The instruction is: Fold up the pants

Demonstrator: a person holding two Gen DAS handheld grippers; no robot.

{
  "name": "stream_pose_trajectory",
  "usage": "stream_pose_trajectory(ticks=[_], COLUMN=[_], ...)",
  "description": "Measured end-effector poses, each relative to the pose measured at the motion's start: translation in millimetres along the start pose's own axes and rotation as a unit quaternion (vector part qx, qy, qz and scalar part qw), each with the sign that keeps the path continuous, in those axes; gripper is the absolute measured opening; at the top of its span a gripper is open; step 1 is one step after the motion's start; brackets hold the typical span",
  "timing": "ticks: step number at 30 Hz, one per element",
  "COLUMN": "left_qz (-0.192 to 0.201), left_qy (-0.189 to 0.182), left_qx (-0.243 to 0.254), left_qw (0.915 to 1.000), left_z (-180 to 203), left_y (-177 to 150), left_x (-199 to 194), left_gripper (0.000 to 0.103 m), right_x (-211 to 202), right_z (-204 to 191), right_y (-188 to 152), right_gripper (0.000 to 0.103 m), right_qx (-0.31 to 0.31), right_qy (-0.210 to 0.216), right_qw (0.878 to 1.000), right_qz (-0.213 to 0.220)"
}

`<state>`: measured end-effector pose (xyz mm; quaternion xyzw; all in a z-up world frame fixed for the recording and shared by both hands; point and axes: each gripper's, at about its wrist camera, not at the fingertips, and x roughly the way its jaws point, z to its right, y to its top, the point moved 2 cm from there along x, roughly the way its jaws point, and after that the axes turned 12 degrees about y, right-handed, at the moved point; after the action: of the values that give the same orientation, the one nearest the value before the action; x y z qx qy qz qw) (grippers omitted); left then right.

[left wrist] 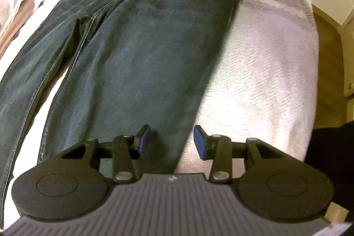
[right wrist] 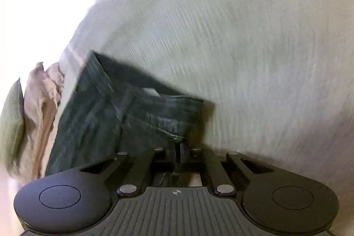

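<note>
The right gripper (right wrist: 179, 150) is pinched tight on the waistband corner of the jeans (right wrist: 124, 116), which lie flat on the white bedspread (right wrist: 265, 48). The left gripper (left wrist: 172, 143) hangs wide and empty over one leg (left wrist: 137, 81). With only that corner pinched, I'd worry a pull drags the denim askew, or it slips out.
</note>
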<state>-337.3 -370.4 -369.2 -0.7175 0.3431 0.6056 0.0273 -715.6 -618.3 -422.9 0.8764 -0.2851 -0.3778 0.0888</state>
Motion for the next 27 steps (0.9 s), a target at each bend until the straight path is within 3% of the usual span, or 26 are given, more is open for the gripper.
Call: stream_pose_trajectory(ticks=[2,5,7,9,14,19,23,25,27], left_qz=[-0.005,-0.021,-0.036,-0.045,-0.066,-0.096,-0.123,-0.135,-0.149], left_qy=[-0.003,0.005,0.010,0.022,0.078,0.154,0.196,0.218,0.240], left_qx=[-0.003,-0.011,-0.044,-0.085,-0.167,-0.233,-0.288,-0.294,-0.267], left_qw=[1.0000,0.9997,0.9983,0.9951,0.9806,0.9554,0.9292,0.9208,0.9212], left_z=[1,2,-1,-9,-36,-76,-117,-129,-133], left_y=[-1,-8,-14,-24,-73,-158,-244,-283,-318], left_x=[5,13,15,9,-19,-53,-72,-81,-90], left_gripper=[0.037,0.037,0.037,0.037,0.038,0.042,0.042,0.043,0.043], right_x=[-8,13,25,23,8,2,12,26,41], right_z=[-4,-6,-5,-9,-27,-72,-130,-159,-190], right_y=[23,35,31,24,-11,-66,-121,-159,-201], right_gripper=[0.000,0.002,0.015,0.036,0.041,0.042,0.042,0.042,0.042], right_qx=[-0.020,-0.057,-0.059,-0.081,-0.127,-0.162,-0.195,-0.213,-0.241], right_qy=[0.001,-0.021,-0.052,-0.101,-0.155,-0.149,-0.104,-0.067,-0.042], right_qw=[1.000,0.996,0.994,0.989,0.975,0.969,0.969,0.966,0.957], right_qz=[-0.004,-0.057,-0.075,-0.066,-0.091,-0.116,-0.108,-0.130,-0.155])
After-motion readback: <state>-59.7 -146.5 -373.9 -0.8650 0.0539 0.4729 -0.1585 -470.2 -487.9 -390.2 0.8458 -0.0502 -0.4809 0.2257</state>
